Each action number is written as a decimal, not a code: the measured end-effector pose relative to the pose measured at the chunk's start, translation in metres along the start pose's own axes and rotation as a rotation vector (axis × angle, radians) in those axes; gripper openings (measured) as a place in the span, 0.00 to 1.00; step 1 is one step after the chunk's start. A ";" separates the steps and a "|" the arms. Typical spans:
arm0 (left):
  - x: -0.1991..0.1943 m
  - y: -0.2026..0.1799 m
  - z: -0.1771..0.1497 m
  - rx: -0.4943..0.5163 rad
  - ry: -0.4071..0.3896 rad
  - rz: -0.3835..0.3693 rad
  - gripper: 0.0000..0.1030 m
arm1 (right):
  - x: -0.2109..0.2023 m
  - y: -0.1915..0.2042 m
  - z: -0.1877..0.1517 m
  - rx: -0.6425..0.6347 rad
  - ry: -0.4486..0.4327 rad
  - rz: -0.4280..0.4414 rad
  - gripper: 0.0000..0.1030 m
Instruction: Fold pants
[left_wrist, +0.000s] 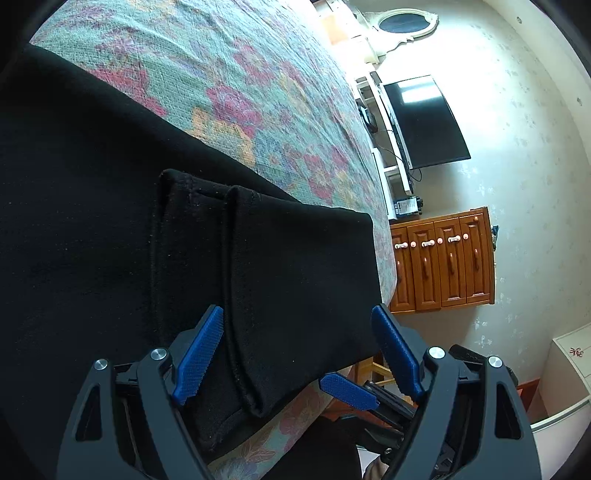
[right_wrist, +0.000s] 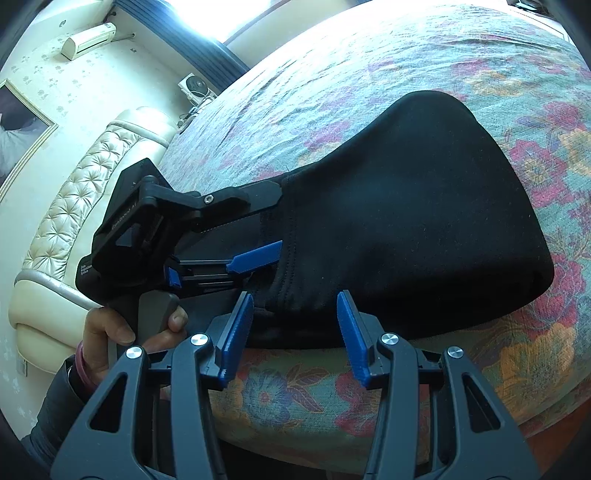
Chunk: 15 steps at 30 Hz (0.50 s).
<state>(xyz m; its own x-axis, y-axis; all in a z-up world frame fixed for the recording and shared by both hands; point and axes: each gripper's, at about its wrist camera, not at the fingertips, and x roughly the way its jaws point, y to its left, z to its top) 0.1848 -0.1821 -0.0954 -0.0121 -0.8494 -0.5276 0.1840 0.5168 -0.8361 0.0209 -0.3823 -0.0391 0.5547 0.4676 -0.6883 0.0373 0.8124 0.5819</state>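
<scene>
Nearest to me in the right wrist view, my right claw (right_wrist: 295, 332) stands spread, its blue pads (right_wrist: 236, 336) apart over the near edge of the bed (right_wrist: 295, 398), pressing on nothing. The folded edge of the black pants (right_wrist: 424, 221) lies just beyond the pad tips, not between them as far as I can tell.

In the left wrist view my left claw (left_wrist: 295, 347) is spread wide, with the doubled hem of the pants (left_wrist: 258, 295) running up between its pads (left_wrist: 201, 354); the left pad sits right beside the cloth, but neither pad squeezes it. Low in that view one blue pad of the other claw shows beside the bed edge.

From the right wrist view the left claw (right_wrist: 266, 221) comes in from the side at the pants' hem end, held by a hand (right_wrist: 122, 332) with a dark sleeve (right_wrist: 55, 398) at the wrist.

The pants lie folded in a dark mound on the floral bedspread (right_wrist: 369, 74), close to the near edge.

Farther off I see a tufted headboard (right_wrist: 74, 192), a wall air conditioner (right_wrist: 88, 38), a wooden cabinet (left_wrist: 443, 258) and a dark television (left_wrist: 424, 122) against the wall.
</scene>
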 end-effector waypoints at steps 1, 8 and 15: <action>0.001 0.000 0.001 -0.004 -0.004 0.000 0.78 | 0.000 -0.001 -0.001 0.003 -0.002 0.000 0.47; 0.003 0.010 -0.002 0.010 -0.003 0.110 0.19 | -0.005 -0.009 0.000 0.022 -0.024 -0.005 0.55; -0.007 0.017 -0.007 0.009 -0.024 0.072 0.06 | -0.008 -0.010 0.001 0.033 -0.045 -0.010 0.55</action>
<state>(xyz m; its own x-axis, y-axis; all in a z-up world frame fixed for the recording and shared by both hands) 0.1814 -0.1669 -0.1069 0.0249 -0.8125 -0.5824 0.1922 0.5756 -0.7948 0.0164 -0.3942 -0.0387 0.5907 0.4425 -0.6747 0.0700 0.8050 0.5892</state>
